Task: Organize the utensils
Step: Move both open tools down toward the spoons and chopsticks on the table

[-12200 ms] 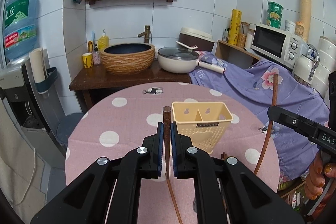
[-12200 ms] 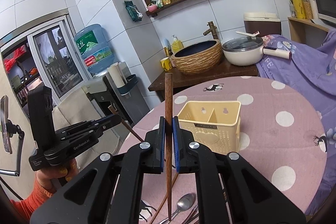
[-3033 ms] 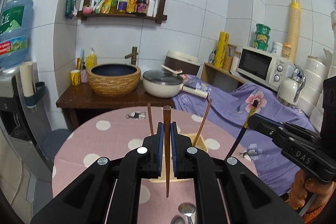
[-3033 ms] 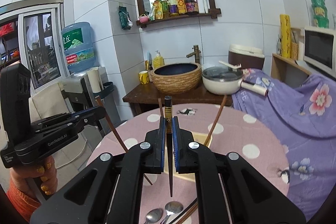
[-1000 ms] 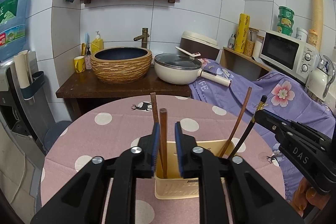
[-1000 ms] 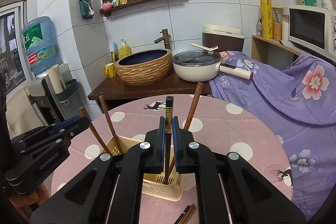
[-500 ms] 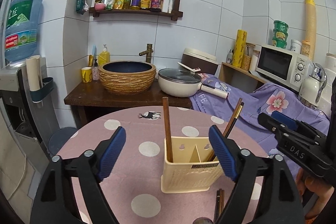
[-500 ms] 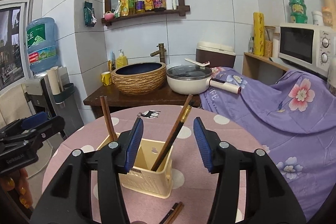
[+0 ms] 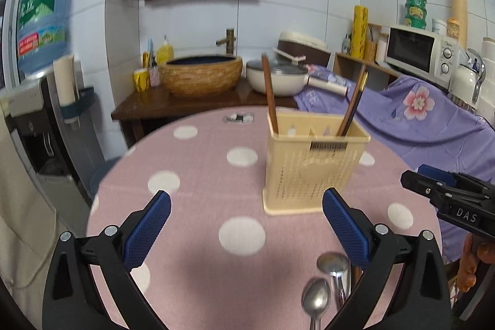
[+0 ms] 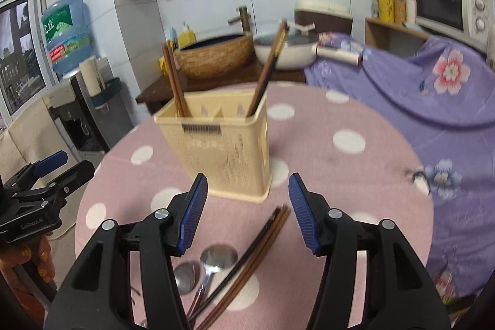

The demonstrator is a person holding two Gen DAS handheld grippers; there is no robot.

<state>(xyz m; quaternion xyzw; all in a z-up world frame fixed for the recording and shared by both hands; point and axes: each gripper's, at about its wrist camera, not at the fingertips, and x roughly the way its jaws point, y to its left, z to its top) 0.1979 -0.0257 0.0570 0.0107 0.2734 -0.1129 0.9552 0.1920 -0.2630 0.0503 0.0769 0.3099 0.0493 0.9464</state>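
Both grippers are spread wide with nothing in them. The left gripper [image 9: 246,223] hovers over the counter [image 9: 191,163], a round one with a pink polka-dot cloth, and the right gripper [image 10: 247,207] hangs just in front of the utensil holder [image 10: 229,150].

The holder is a cream plastic caddy with two compartments. Brown chopsticks [image 10: 174,82] lean in its left compartment, and a brown and black pair [image 10: 267,68] leans out of the right one.

What's still loose: a bundle of chopsticks [image 10: 247,260] lying flat on the counter right below the right gripper, and two metal spoons [image 10: 204,265] just beside them. From the left wrist view the spoons [image 9: 324,283] sit near that gripper's right finger.
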